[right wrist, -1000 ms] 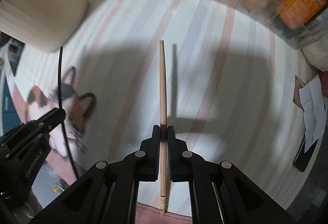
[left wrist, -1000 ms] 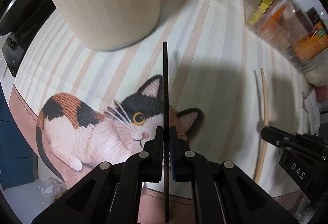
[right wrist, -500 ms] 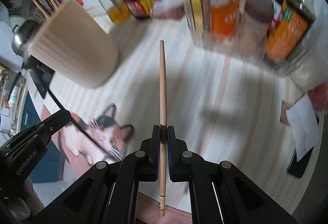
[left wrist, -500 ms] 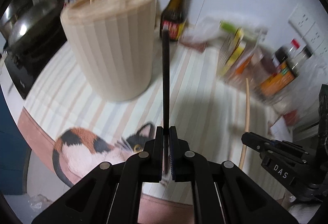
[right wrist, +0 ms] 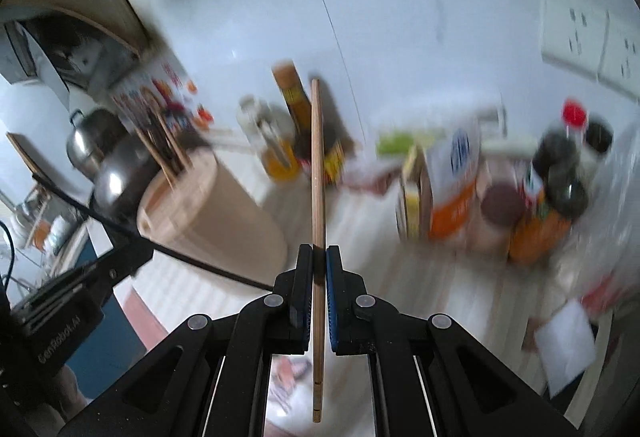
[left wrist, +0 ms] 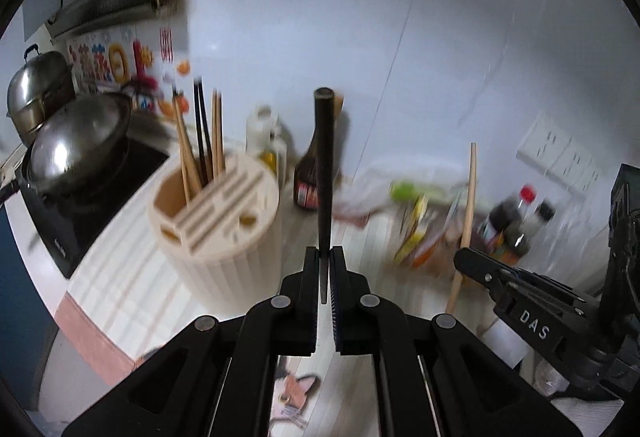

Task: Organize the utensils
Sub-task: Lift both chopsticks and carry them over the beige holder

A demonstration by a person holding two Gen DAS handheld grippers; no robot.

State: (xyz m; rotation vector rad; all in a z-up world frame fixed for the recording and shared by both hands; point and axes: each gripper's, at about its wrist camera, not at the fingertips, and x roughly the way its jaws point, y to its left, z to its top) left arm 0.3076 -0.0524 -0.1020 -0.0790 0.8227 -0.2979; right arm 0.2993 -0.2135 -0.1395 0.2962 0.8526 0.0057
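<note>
Room: kitchen counter with a striped mat (left wrist: 120, 277) on it, pale tiled wall behind, both views pretty blurry.
Left gripper (left wrist: 325, 257): clamped tight on a black chopstick (left wrist: 323, 173), which runs straight up from between the jaws and points at the wall. Its thick end is up top, right in front of a dark sauce bottle (left wrist: 308, 185).
Right gripper (right wrist: 319, 257): pinched shut on a wooden chopstick (right wrist: 317, 173), held partway along so a good bit of stick hangs out below the jaws too. In the left wrist view you can see that same gripper (left wrist: 480, 269) off to the right with the pale stick (left wrist: 468, 205) poking up out of it.
Holder: cream ribbed utensil holder (left wrist: 224, 233), round, with slots and holes in its top, sitting on the mat to the left of both grippers. A bunch of chopsticks (left wrist: 200, 145) already stand in its back-left opening, some wooden, some black.
Both sticks: up in the air, not touching the holder.
Further left: a wok (left wrist: 80, 145) on a black cooktop (left wrist: 72, 221), and a steel pot (left wrist: 36, 85) behind it.
Further right: a cluster of seasoning bottles and packets (right wrist: 520, 189) along the wall, too smeared to read, plus wall sockets (right wrist: 592, 37) above them.
Near edge: a bit of the cat picture (left wrist: 296, 389) on the mat shows under the left gripper.
</note>
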